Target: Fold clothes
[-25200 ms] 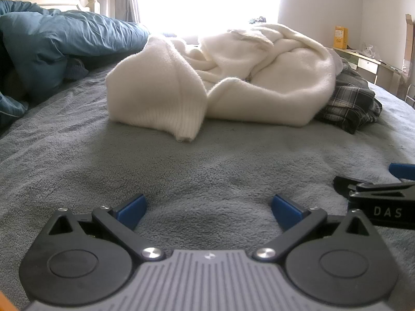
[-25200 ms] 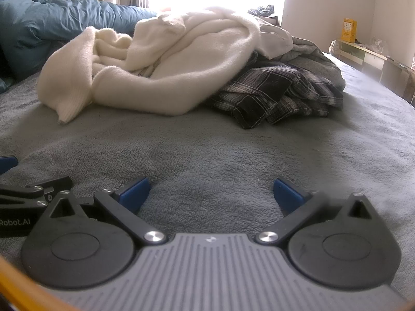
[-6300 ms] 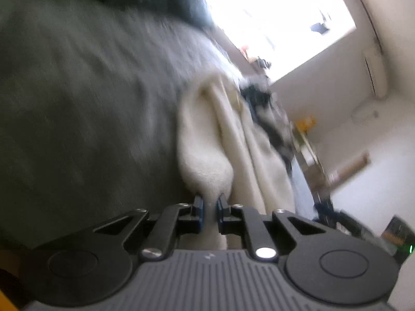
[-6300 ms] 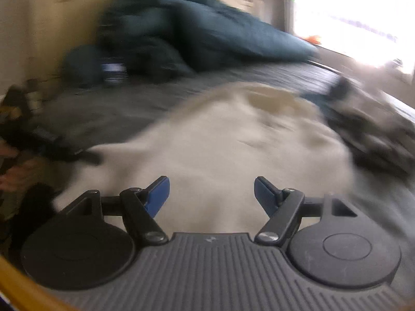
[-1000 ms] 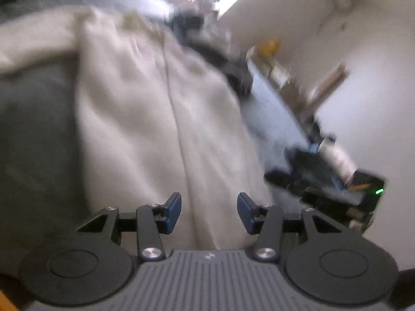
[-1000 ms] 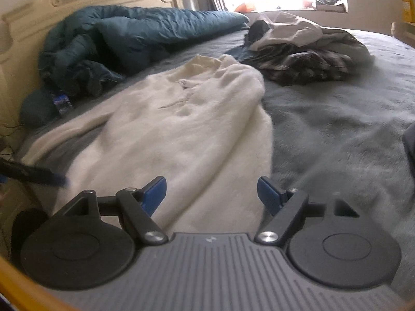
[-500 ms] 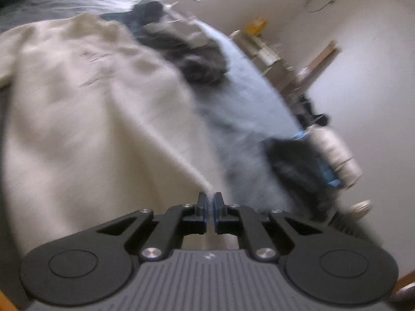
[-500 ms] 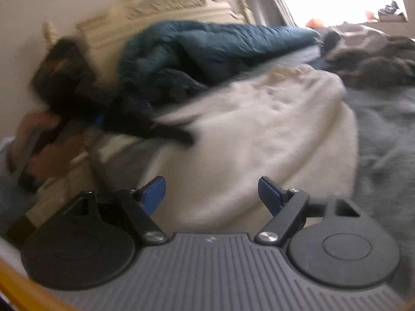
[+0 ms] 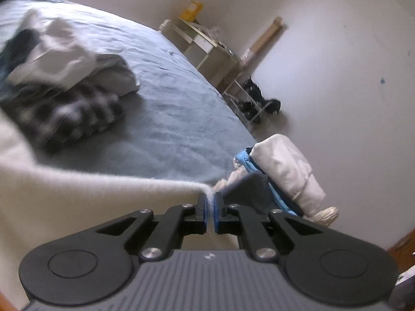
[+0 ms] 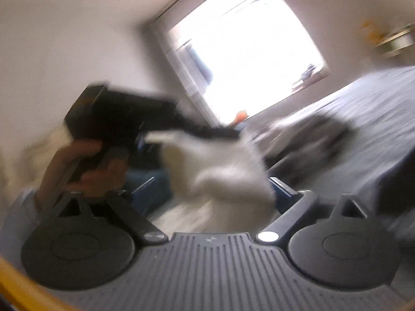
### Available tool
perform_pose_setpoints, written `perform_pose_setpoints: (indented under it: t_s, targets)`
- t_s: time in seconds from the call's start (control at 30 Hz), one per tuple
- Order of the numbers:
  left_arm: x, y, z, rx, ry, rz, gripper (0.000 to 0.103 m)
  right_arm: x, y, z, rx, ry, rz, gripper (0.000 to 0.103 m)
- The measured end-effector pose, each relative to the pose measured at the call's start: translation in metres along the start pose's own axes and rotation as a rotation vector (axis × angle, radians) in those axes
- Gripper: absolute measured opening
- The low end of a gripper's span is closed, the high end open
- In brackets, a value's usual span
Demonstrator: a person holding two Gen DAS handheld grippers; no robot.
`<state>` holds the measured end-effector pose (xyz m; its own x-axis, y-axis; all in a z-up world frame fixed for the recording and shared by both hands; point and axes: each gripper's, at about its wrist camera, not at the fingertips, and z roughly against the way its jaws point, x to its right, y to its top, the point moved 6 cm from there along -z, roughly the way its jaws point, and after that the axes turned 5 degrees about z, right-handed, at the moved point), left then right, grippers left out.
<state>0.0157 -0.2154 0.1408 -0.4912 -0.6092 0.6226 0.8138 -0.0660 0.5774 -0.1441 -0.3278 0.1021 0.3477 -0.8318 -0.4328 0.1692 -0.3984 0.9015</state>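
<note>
Grey bedding covers the bed (image 9: pixel 166 108), with white walls and a bright window (image 10: pixel 246 49) behind. On it lies a heap of plaid and pale clothes (image 9: pixel 64 85), apart from the cream sweater (image 9: pixel 77 202). The left hand-held gripper (image 9: pixel 210 208) is clamped on the sweater's edge and holds it up off the bed; in the blurred right wrist view a hand (image 10: pixel 85 171) grips its handle. The right hand-held gripper (image 10: pixel 207 191) has just been opening and stands wide, the sweater hanging between its fingers, ungripped. Folded items (image 9: pixel 282 171) sit at the bed's corner.
</note>
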Motion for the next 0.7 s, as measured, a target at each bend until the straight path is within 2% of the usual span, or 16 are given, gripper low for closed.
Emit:
perform_pose_setpoints:
  t_s: [0.1, 0.2, 0.33, 0.43, 0.47, 0.5, 0.57, 0.63, 0.67, 0.7]
  targets:
    - [0.004, 0.038, -0.035, 0.003, -0.017, 0.006, 0.005, 0.039, 0.03, -0.01, 0.063, -0.161, -0.023, 0.071]
    - [0.008, 0.077, -0.074, 0.011, -0.033, 0.013, 0.005, 0.072, 0.053, -0.017, 0.125, -0.265, -0.069, 0.061]
    - [0.027, 0.111, -0.131, 0.001, -0.005, -0.06, 0.005, 0.108, 0.074, -0.026, 0.203, -0.377, -0.137, 0.06]
    - [0.041, 0.124, -0.184, -0.042, 0.036, -0.149, 0.006, 0.123, 0.075, -0.038, 0.238, -0.399, -0.186, 0.061]
    - [0.043, 0.122, -0.208, -0.073, 0.084, -0.21, 0.007, 0.126, 0.071, -0.047, 0.238, -0.391, -0.191, 0.062]
    - [0.042, 0.121, -0.228, -0.092, 0.146, -0.274, 0.009, 0.129, 0.067, -0.057, 0.236, -0.381, -0.194, 0.062]
    - [0.035, 0.12, -0.258, -0.092, 0.243, -0.358, 0.023, 0.135, 0.057, -0.073, 0.238, -0.351, -0.175, 0.062]
    - [0.021, 0.125, -0.276, -0.054, 0.274, -0.355, 0.044, 0.144, 0.045, -0.088, 0.232, -0.329, -0.151, 0.062]
    - [0.011, 0.129, -0.282, -0.037, 0.284, -0.33, 0.051, 0.15, 0.037, -0.098, 0.21, -0.326, -0.144, 0.062]
    - [-0.001, 0.134, -0.287, -0.029, 0.29, -0.281, 0.061, 0.156, 0.032, -0.104, 0.191, -0.334, -0.146, 0.062]
